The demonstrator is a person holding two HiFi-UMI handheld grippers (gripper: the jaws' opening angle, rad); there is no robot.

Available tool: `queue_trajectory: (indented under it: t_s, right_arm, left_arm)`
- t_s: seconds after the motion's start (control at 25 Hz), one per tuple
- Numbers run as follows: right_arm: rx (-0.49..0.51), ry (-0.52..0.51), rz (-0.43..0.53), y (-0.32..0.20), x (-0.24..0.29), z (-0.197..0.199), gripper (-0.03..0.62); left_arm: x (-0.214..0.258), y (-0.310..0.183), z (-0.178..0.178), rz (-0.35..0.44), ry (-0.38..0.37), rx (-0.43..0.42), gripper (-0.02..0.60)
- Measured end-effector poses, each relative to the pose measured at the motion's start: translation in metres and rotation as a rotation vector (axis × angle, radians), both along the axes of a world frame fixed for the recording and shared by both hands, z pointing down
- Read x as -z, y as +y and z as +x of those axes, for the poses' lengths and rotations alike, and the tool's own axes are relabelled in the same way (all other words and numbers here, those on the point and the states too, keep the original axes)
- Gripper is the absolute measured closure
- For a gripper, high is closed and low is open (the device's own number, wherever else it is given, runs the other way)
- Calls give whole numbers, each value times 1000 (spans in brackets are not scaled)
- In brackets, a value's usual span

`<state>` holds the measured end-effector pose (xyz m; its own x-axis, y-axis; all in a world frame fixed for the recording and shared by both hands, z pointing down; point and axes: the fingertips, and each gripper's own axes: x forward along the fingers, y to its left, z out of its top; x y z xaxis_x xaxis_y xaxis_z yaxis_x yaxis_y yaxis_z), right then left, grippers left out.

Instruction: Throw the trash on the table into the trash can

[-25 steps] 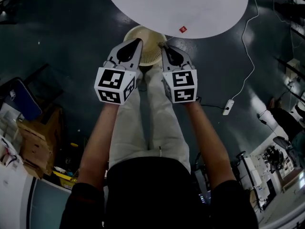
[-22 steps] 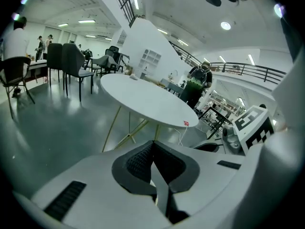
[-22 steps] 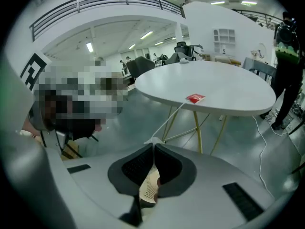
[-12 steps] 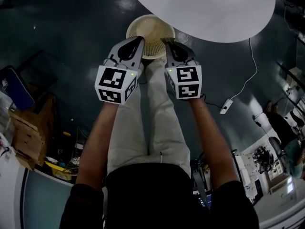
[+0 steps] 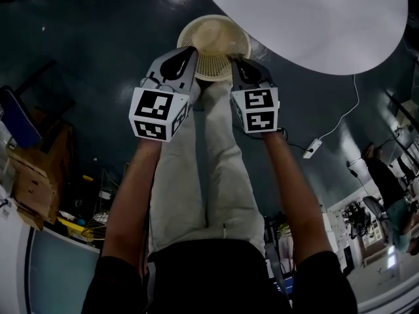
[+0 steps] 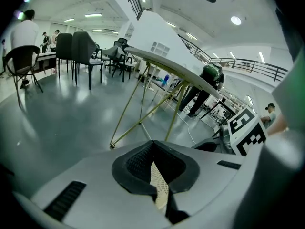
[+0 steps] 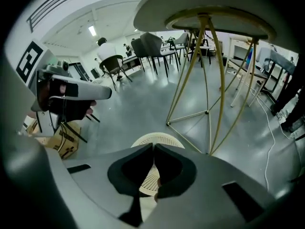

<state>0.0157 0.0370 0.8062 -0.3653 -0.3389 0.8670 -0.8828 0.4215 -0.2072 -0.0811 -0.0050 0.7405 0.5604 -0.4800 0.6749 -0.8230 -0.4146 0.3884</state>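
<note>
Trash can [image 5: 213, 42], cream, round, mesh-walled, beside white table [image 5: 308, 18]

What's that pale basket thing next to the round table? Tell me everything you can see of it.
The trash can is a round, cream basket, plastic by its look, with fine mesh walls and an open top. It is upright beside the white table, over the dark floor; whether it rests there is unclear. The left gripper is clamped on its mesh wall; the right gripper looks shut on its near rim.
</note>
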Motion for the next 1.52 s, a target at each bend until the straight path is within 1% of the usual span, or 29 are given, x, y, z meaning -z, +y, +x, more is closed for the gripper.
queue_trajectory:
  t_s: [0.2,0.36,0.56,0.68,0.88,0.92,1.0,1.28,1.52]
  right_arm:
    - [31,-8,-24,7,-34,-8,568]
    - [47,4,-30,10,-54,-7,568]
    - [25,4,-39,19,-79,-18,566]
    - [25,2,-41,22,-90,-27,566]
    - [44,14,-44,25,-107,-32,565]
    - [49,14,-48,26,-110,-33,549]
    - [58,8,-64,29,-114,-35,470]
    - [69,8,-62,32,-115,-41,467]
    - [60,-2,-53,29,-95,-37,477]
  left_arm:
    - [-30,-1,-4,18,-16,-10,566]
    - [-49,7,1,11,-28,-21,566]
    - [-71,24,-1,-3,-23,-32,566]
    - [-84,32,-6,-10,-21,-24,566]
    - [-100,39,-14,-13,-21,14,566]
    - [-102,40,-16,-14,-21,21,566]
    - [-105,44,-18,-15,-19,31,566]
    - [-111,47,-25,-16,-20,51,566]
    - [-93,42,-25,-3,-27,55,566]
